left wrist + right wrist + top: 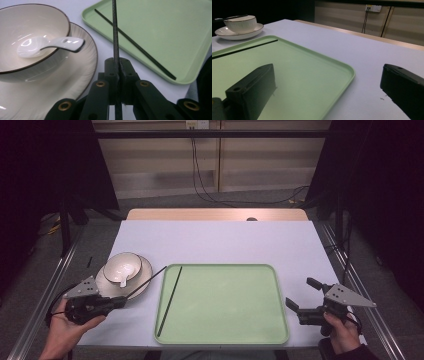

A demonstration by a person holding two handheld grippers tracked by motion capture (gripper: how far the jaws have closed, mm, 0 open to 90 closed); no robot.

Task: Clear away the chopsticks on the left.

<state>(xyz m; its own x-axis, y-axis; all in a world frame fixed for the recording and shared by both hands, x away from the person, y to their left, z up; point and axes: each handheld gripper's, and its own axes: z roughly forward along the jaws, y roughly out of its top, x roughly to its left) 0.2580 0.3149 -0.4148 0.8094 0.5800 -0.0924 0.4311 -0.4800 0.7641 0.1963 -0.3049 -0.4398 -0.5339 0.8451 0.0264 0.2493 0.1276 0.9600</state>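
My left gripper [121, 300] [116, 72] is at the table's near left, shut on a thin black chopstick [147, 280] [115, 30]. That chopstick slants up over the plate's right edge toward the tray's far left corner. A second black chopstick [170, 300] [135, 45] [244, 48] lies inside the green tray [225, 305] [162, 30] [299, 75], along its left side. My right gripper [300, 291] [328, 85] hovers open at the tray's right edge with nothing between its jaws.
A cream bowl [131, 261] [37, 17] [240, 23] holding a white spoon [122, 280] [50, 45] stands on a plate [145, 272] [82, 57] left of the tray. The pale table [225, 240] stretches beyond the tray; metal rails run along both sides.
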